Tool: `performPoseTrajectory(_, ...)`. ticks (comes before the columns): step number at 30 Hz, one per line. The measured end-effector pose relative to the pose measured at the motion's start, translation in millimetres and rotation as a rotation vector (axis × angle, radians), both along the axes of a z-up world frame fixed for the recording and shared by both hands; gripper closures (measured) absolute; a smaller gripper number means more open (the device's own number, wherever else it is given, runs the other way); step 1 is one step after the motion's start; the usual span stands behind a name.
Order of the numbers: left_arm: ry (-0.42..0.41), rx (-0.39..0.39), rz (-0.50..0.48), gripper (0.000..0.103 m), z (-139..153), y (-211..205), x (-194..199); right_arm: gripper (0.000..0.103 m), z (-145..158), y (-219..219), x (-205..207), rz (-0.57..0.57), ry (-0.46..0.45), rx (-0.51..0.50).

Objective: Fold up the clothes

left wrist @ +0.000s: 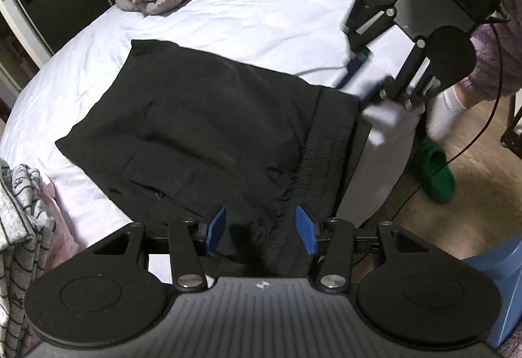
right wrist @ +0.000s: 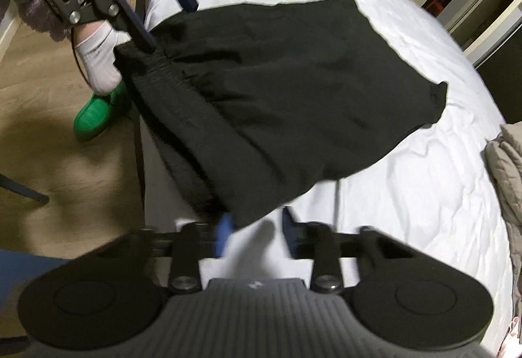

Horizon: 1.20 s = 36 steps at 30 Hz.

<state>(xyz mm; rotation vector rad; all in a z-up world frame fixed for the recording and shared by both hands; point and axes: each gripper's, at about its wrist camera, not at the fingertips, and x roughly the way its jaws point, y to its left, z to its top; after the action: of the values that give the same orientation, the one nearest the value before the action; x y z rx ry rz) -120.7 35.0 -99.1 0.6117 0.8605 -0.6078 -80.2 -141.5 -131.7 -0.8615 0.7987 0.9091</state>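
noting the black shorts [left wrist: 208, 116] flat on the bed [left wrist: 261, 15], waistband nearest us; left gripper [left wrist: 261, 232] and right gripper [right wrist: 256, 229] both spread wide, straddling its corners, gripping nothing.

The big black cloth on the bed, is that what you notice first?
Yes: the black garment with a gathered waistband lies spread on the pale blue bed sheet, its waistband end hanging over the bed's edge. The left gripper stands open over that waistband end, and the right gripper is open at the garment's corner. A bright green slipper sits on the wooden floor beside the bed.
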Motion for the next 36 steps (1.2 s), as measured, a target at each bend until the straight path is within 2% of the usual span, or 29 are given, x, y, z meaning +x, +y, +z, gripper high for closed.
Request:
performPoseTrajectory(4, 0.009, 0.002, 0.001, 0.057, -1, 2, 0, 0.095, 6, 0, -3, -0.007, 0.007, 0.003)
performPoseTrajectory(7, 0.013, 0.011, -0.004, 0.057, -2, 3, 1, 0.097, 14, -2, -5, -0.016, 0.054, 0.014)
performPoseTrajectory(14, 0.015, 0.034, 0.004, 0.057, -4, 7, 3, 0.097, 7, 0, -8, -0.005, 0.124, -0.035)
performPoseTrajectory(16, 0.005, 0.029, 0.006, 0.057, -2, 10, 1, 0.094, 6, -2, -7, 0.007, 0.142, -0.035)
performPoseTrajectory(18, -0.012, 0.026, -0.015, 0.057, -2, 8, -3, 0.091, 10, -5, -12, 0.031, 0.108, -0.020)
performPoseTrajectory(20, -0.029, 0.024, -0.036, 0.054, -1, 6, -8, 0.063, 14, -5, -19, 0.063, 0.065, 0.003)
performPoseTrajectory(21, -0.038, 0.023, -0.046, 0.053, -1, 5, -10, 0.042, 16, -5, -22, 0.078, 0.043, 0.014)
performPoseTrajectory(25, -0.072, 0.018, -0.088, 0.052, 0, 1, -19, 0.041, 17, 0, -36, 0.145, -0.032, 0.018)
performPoseTrajectory(32, -0.100, 0.018, -0.134, 0.051, -2, -8, -27, 0.036, -17, 21, -62, 0.334, -0.244, -0.143)
performPoseTrajectory(36, -0.109, 0.020, -0.155, 0.051, -4, -13, -29, 0.037, -36, 23, -67, 0.436, -0.359, -0.223)
